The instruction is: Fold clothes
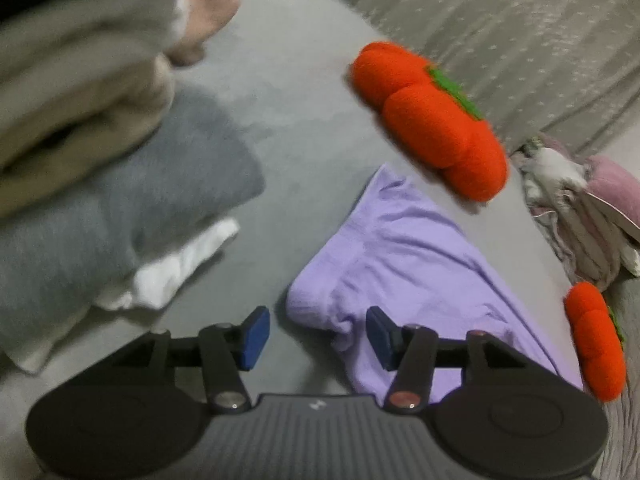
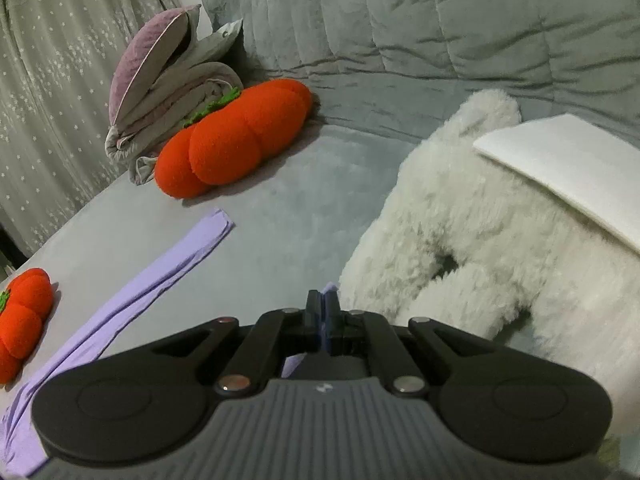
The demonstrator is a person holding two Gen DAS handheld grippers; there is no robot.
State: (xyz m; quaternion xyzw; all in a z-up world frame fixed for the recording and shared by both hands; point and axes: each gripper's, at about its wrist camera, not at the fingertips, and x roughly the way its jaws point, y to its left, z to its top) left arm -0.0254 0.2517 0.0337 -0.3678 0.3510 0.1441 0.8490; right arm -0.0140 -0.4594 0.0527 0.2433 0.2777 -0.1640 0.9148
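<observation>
A lavender garment (image 1: 400, 248) lies crumpled on the grey bed (image 1: 304, 128), stretched into a long band (image 2: 160, 276) in the right wrist view. My left gripper (image 1: 316, 338) hangs open just over its near folded edge; the blue pads stand apart and a corner of the cloth lies between them without being pressed. My right gripper (image 2: 322, 300) is shut, with a bit of lavender cloth showing at its tips and below the fingers. A stack of folded clothes sits to the left: beige (image 1: 80, 120) on grey (image 1: 140, 200) on white (image 1: 180, 268).
Two orange pumpkin cushions (image 1: 432, 120) (image 1: 596, 340) flank the garment. A white plush toy (image 2: 480, 240) with a white pad (image 2: 580, 176) on it lies close on the right. Folded bedding (image 2: 160, 80), a quilt (image 2: 440, 20) and a curtain (image 2: 60, 80) lie beyond.
</observation>
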